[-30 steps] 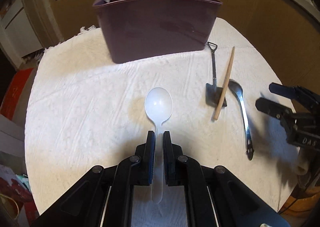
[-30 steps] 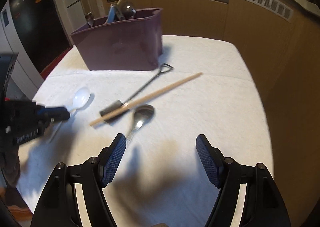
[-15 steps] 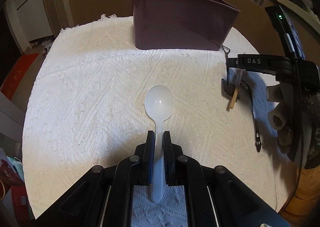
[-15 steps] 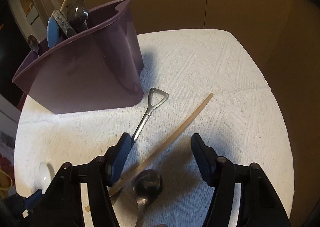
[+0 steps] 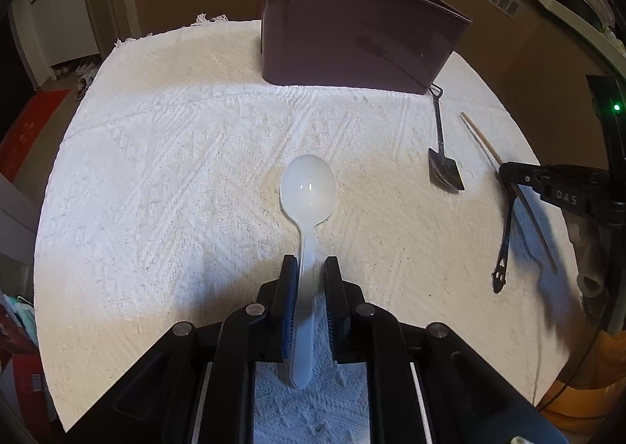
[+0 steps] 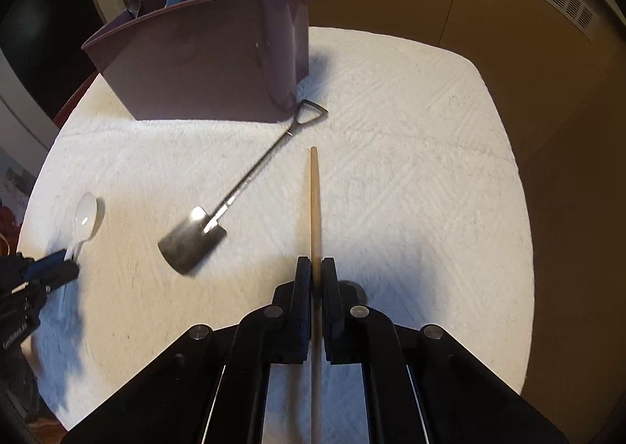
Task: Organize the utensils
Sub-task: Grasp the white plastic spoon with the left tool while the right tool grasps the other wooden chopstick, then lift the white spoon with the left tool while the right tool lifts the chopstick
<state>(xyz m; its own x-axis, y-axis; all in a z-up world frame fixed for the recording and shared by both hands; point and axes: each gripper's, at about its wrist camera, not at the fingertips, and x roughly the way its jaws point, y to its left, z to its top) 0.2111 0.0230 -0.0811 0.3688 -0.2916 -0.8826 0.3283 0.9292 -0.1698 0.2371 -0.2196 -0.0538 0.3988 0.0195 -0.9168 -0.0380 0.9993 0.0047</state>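
A white plastic spoon (image 5: 308,189) lies on the white cloth, its handle between the jaws of my left gripper (image 5: 309,268). Those jaws are opening, and a thin gap shows beside the handle. My right gripper (image 6: 316,268) is shut on a wooden chopstick (image 6: 314,201) that points away toward the caddy. The purple caddy (image 6: 203,68) stands at the back with several utensils in it. A small shovel-shaped metal spoon (image 6: 195,240) lies left of the chopstick. A metal spoon (image 5: 502,248) lies under the right gripper, its bowl mostly hidden.
The white cloth (image 5: 176,170) covers a round table whose edge drops off close on every side. Wooden cabinets with vents stand behind the caddy. A red mat and boxes lie on the floor at the left.
My right gripper moved in over the chopstick and closed on it; the chopstick now lies off the shovel spoon. The left jaws have parted slightly around the white spoon's handle.
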